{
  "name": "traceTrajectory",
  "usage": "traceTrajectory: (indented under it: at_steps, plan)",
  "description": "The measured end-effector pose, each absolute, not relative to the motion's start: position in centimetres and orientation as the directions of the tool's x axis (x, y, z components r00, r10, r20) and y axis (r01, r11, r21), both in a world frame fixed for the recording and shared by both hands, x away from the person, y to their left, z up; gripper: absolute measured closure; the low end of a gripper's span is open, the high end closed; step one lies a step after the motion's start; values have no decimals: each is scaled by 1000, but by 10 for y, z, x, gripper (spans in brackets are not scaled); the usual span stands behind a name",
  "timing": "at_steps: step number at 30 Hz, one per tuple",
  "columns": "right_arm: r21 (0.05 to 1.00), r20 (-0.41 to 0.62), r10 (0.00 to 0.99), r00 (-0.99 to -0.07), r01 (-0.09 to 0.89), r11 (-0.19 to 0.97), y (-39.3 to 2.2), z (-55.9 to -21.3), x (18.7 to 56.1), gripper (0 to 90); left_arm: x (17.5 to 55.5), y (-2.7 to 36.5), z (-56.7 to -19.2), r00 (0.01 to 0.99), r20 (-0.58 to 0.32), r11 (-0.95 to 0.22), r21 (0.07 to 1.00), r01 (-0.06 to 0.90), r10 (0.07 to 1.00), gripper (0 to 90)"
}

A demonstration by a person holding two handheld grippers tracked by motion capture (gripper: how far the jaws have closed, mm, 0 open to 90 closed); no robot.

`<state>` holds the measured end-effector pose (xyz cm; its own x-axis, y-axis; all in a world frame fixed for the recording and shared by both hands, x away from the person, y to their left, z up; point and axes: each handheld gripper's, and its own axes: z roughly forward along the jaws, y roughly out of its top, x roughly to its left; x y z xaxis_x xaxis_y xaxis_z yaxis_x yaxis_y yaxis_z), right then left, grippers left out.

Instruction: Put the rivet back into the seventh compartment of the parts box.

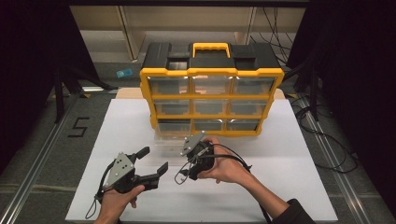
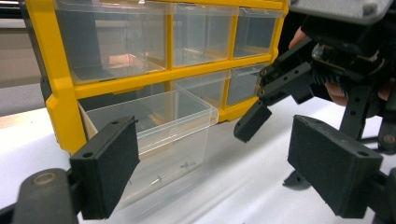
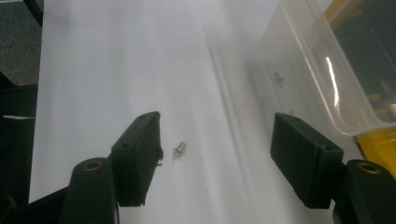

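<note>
Wide-open right gripper (image 3: 215, 158) jaws straddle a tiny metal screw (image 3: 179, 150) on the white tabletop (image 3: 116, 70), near the clear plastic drawer (image 3: 322, 79); left gripper (image 2: 215, 177) gapes empty.

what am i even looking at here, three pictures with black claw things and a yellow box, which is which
A person sits at a table holding a tool in each hand: a hand-held gripper with two black jaws. The high view looks down from above: the left hand-held gripper is at lower left, the right hand-held gripper near the middle. The other two pictures come from cameras riding on each gripper, looking along its jaws.

On the white board stands a yellow organizer with clear drawers. One clear drawer, at bottom left, is pulled out; small screws lie in it.

In the right gripper view, a small screw lies on the board between the open jaws, close to one jaw, not gripped. The left gripper is open too, holding nothing.
</note>
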<state>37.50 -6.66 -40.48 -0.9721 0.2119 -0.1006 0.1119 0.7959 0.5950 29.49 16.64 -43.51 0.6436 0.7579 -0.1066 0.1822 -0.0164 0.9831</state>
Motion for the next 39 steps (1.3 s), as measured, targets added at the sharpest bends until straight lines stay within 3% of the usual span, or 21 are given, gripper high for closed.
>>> traceTrajectory:
  at_steps: [22,39]
  plan:
    - [510,-79,182,-980,117,852,-51,-435,376,322,294,169,-434,625,-105,-14,983,182,773,161]
    - [413,-35,193,-981,162,896,-34,-464,379,408,294,170,-433,622,-106,-13,983,183,776,160]
